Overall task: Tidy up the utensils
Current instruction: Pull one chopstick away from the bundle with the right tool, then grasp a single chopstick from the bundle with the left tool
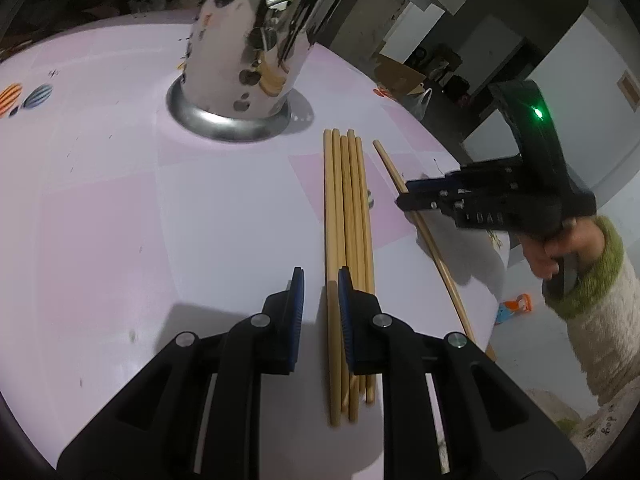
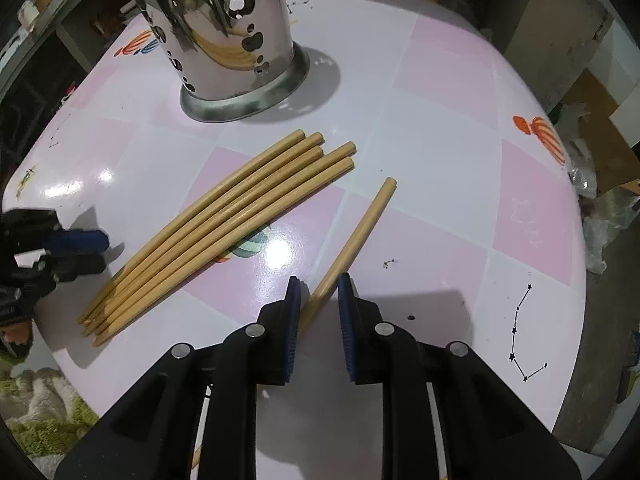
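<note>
Step in hand — right tongs nearly closed on the lone chopstick lying on the bench, apart from the five-stick bundle. Left tongs nearly shut, empty, over the bundle. Next: lift, tip stick upright into the steel holder. Embossed lettering on right tool, unreadable.

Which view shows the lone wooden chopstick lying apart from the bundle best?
The right wrist view: the single wooden chopstick runs large and unblocked from its blunt end to the right gripper. In the left wrist view it lies off at the side, bent by the lens and partly crossed by that gripper.
</note>
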{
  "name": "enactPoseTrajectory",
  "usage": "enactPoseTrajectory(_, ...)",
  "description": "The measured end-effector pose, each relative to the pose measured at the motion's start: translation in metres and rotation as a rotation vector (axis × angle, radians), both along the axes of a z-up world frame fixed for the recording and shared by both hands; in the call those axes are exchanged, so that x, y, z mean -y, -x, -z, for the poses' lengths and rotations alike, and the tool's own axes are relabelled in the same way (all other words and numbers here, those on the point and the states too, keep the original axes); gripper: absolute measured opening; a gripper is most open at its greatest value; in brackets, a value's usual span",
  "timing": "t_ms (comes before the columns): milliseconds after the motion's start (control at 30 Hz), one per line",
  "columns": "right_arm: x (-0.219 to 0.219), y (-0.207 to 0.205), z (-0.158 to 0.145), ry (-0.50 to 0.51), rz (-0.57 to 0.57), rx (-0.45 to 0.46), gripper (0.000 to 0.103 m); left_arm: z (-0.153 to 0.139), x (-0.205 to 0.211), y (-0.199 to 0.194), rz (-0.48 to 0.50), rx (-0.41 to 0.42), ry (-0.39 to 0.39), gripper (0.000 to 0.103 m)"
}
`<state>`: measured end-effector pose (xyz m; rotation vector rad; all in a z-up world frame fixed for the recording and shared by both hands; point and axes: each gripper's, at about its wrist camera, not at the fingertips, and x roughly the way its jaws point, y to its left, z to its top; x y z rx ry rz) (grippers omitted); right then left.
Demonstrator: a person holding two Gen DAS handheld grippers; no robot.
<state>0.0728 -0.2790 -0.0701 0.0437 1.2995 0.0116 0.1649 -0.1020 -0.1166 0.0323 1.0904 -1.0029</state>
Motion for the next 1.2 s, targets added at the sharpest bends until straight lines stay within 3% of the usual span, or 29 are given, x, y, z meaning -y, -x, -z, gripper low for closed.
enactPoseTrajectory(567,0.03,0.017,0.011,-0.164,0.06,0.105,0.016,0.0,0.066,-0.024,0.112,0.065,-0.151,0.016)
enactPoseTrajectory(900,0.046,0.021,0.014,-0.214,0.059,0.125,0.016,-0.001,0.067,-0.028,0.062,0.133,-0.221,0.016)
enactPoseTrajectory(1133,0.049,0.022,0.014,-0.225,0.055,0.133,0.016,-0.003,0.055,-0.039,0.03,0.119,-0.233,0.016)
enactPoseTrajectory(1200,0.049,0.023,0.014,-0.23,0.058,0.134,0.016,-0.004,0.061,-0.038,0.046,0.13,-0.245,0.021)
